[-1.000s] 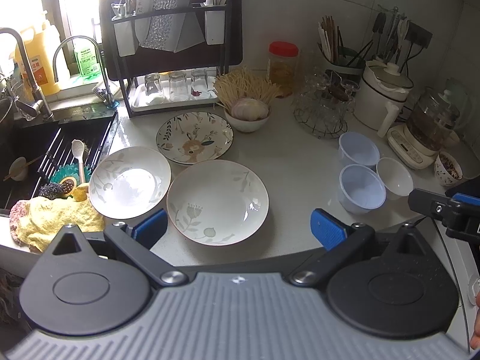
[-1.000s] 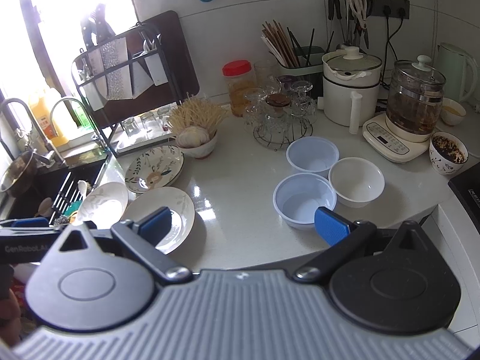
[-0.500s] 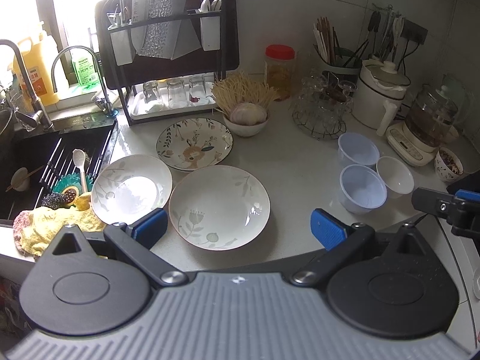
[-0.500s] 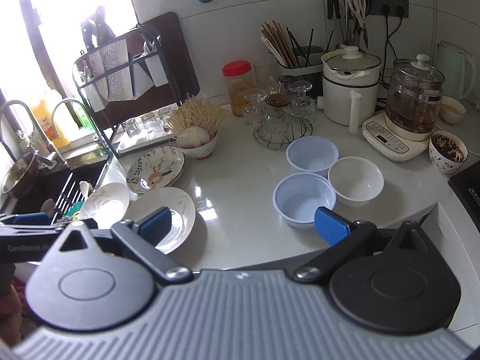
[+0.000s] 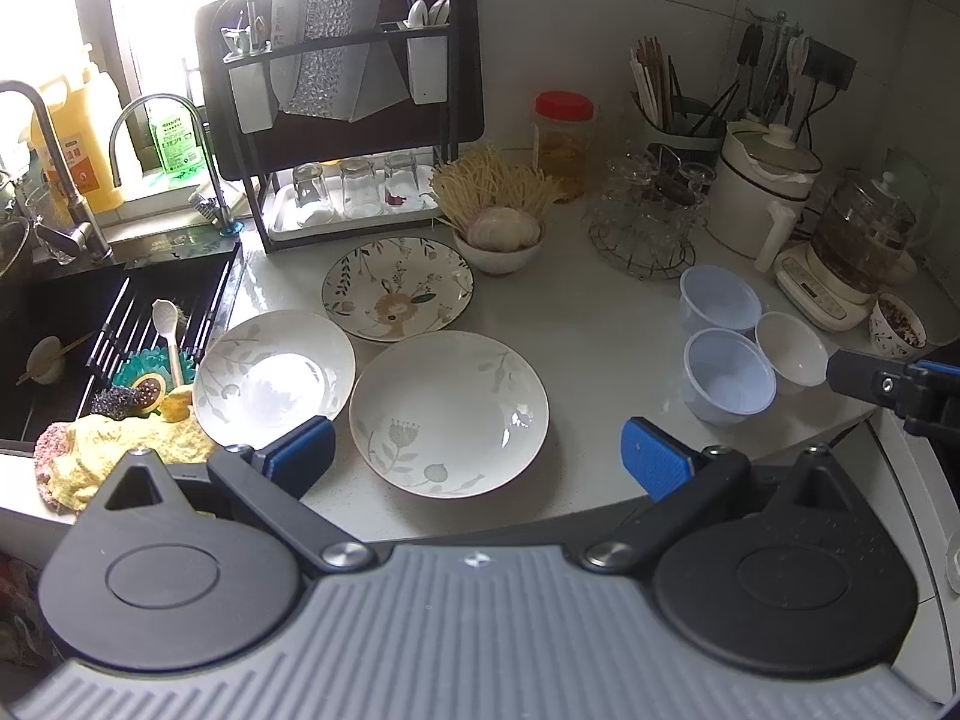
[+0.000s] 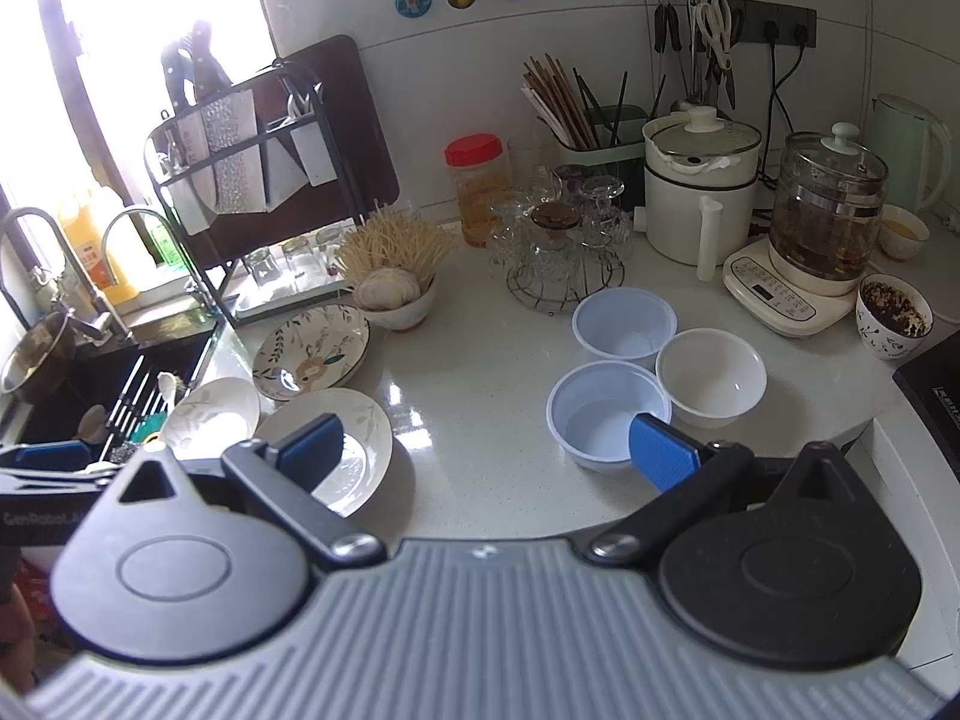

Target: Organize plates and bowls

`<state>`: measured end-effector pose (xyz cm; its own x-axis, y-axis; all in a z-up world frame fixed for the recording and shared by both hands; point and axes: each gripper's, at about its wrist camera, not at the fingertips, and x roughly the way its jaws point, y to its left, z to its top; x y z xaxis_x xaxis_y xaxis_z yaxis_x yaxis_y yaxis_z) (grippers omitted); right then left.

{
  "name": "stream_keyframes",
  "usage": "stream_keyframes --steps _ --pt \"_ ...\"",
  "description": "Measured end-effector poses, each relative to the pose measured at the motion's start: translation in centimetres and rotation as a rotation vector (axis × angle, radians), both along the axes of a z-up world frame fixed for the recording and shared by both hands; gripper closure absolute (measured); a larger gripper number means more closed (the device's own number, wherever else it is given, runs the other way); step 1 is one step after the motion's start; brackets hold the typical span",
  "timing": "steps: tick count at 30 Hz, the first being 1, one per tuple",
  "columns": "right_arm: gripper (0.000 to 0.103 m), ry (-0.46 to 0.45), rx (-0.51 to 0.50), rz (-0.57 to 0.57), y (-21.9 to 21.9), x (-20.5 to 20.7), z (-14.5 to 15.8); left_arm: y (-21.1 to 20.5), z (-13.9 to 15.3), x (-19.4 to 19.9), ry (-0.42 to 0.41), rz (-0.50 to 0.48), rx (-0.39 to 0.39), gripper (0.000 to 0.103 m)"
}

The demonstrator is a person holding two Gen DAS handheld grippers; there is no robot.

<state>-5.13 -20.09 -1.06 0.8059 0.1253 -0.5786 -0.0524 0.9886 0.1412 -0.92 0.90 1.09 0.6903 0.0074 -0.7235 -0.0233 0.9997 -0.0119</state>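
Note:
Three plates lie on the white counter: a large white leaf-print plate (image 5: 449,413) nearest me, a smaller white plate (image 5: 273,375) to its left, and a flowered plate (image 5: 397,288) behind them. To the right stand two pale blue bowls (image 5: 728,383) (image 5: 719,299) and a white bowl (image 5: 791,349). My left gripper (image 5: 474,459) hovers open just in front of the large plate (image 6: 354,450), holding nothing. My right gripper (image 6: 489,450) is open and empty, its right finger over the near blue bowl (image 6: 606,414); the other blue bowl (image 6: 624,321) and white bowl (image 6: 711,375) sit behind.
A sink (image 5: 66,324) with rack, spoon and yellow cloth lies left. A dish rack (image 5: 342,120) with glasses, a bowl of noodles and garlic (image 5: 498,228), a red-lidded jar (image 5: 564,144), a wire glass stand (image 5: 645,222), a cooker (image 6: 699,180) and a kettle (image 6: 831,204) line the back.
The left gripper has drawn back and risen slightly, so the plates sit a little farther off. The right view has hardly shifted. Both grippers stay open.

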Motion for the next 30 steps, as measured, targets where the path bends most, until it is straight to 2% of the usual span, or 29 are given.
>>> stream_keyframes --steps 13,20,30 --pt "0.0 -0.024 -0.004 0.0 -0.6 -0.3 0.5 -1.4 0.5 -0.3 -0.034 -0.018 0.018 0.0" --pt "0.0 -0.035 0.027 -0.023 -2.4 -0.1 0.4 -2.9 0.3 -0.3 -0.028 -0.024 0.012 0.0" --pt "0.0 -0.028 0.038 0.013 -4.6 0.4 -0.3 -5.3 -0.1 -0.3 -0.05 0.001 -0.002 0.0"
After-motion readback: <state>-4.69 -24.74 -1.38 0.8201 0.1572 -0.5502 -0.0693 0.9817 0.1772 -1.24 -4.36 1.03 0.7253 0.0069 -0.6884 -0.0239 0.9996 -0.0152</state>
